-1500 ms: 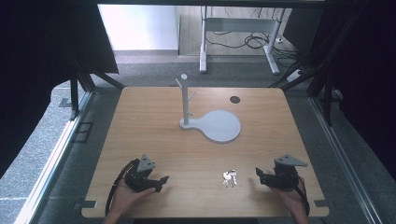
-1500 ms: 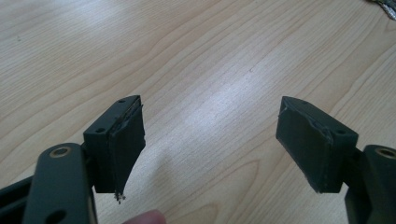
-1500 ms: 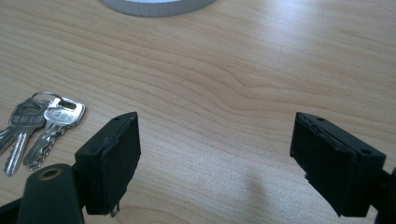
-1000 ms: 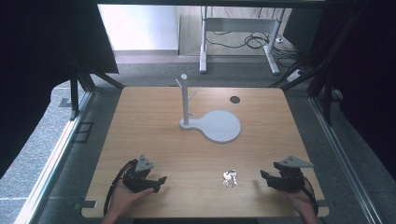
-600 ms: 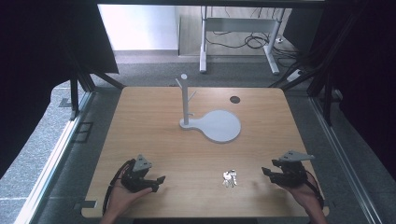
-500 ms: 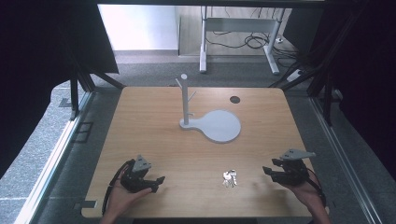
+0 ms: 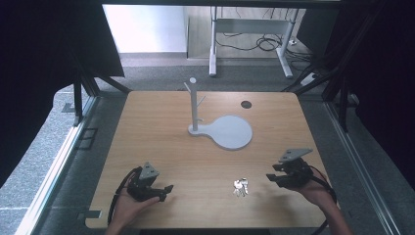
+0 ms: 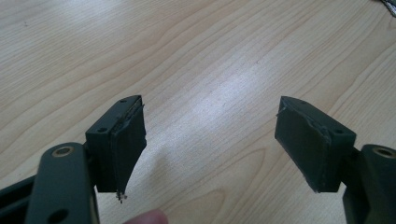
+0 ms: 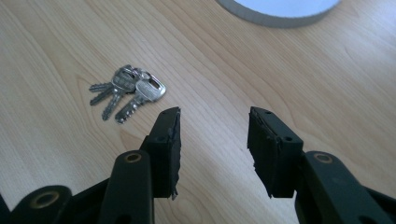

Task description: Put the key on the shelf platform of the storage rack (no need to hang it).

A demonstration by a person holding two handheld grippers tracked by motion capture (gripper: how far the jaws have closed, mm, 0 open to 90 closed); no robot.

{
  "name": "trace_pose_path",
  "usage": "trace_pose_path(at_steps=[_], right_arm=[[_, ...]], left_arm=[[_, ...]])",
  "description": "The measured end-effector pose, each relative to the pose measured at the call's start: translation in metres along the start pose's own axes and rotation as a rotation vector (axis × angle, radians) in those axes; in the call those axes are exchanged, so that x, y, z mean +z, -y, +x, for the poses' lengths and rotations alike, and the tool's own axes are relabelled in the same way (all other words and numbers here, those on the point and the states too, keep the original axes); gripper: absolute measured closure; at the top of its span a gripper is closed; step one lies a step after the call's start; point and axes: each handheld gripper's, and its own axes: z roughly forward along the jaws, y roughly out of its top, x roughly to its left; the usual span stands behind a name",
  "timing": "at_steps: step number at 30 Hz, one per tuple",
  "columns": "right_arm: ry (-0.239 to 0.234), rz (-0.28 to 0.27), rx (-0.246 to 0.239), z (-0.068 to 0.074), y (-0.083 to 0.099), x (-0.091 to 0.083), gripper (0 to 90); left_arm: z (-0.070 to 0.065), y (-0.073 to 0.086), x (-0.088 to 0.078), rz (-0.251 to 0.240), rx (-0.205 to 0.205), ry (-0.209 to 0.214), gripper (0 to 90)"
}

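Meanwhile, a small bunch of silver metal keys on a ring [image 7: 241, 186] lies lower centre on the pale wooden table [image 7: 161, 127] (light, rigid, likely slippery; best pinched across the bows). Right gripper [image 7: 273, 178] part-open just beside it; left gripper [image 7: 166, 192] wide, empty.

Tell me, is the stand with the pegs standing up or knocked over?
Standing up. The stand rises straight from its round flat base on the table.
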Motion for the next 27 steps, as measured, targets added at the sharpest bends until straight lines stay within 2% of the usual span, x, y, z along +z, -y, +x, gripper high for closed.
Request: trace_pose_path(at_steps=[2, 3, 9, 13, 15, 22, 27], right_arm=[[-0.003, 0.009, -0.011, 0.001, -0.004, 0.0, 55.6], [-0.016, 0.021, -0.038, 0.002, -0.011, 0.002, 57.5], [-0.044, 0.059, -0.083, 0.004, -0.026, 0.006, 61.1], [-0.077, 0.086, -0.126, 0.007, -0.035, 0.011, 63.9], [-0.105, 0.106, -0.164, 0.01, -0.04, 0.015, 64.7], [-0.148, 0.139, -0.192, 0.017, -0.047, 0.027, 66.5], [-0.187, 0.159, -0.215, 0.025, -0.051, 0.042, 70.4]], left_arm=[[0.0, 0.0, -0.001, -0.002, 0.003, 0.001, 24.9], [-0.001, 0.0, -0.002, -0.005, 0.003, 0.002, 24.9], [-0.001, -0.001, -0.004, -0.011, 0.007, 0.004, 25.0], [-0.001, -0.001, -0.003, -0.003, 0.008, 0.006, 25.1], [-0.002, -0.001, -0.002, -0.003, 0.008, 0.009, 25.1], [-0.001, -0.002, -0.002, 0.0, 0.009, 0.011, 25.1], [-0.002, -0.001, -0.001, 0.004, 0.015, 0.012, 25.2]])
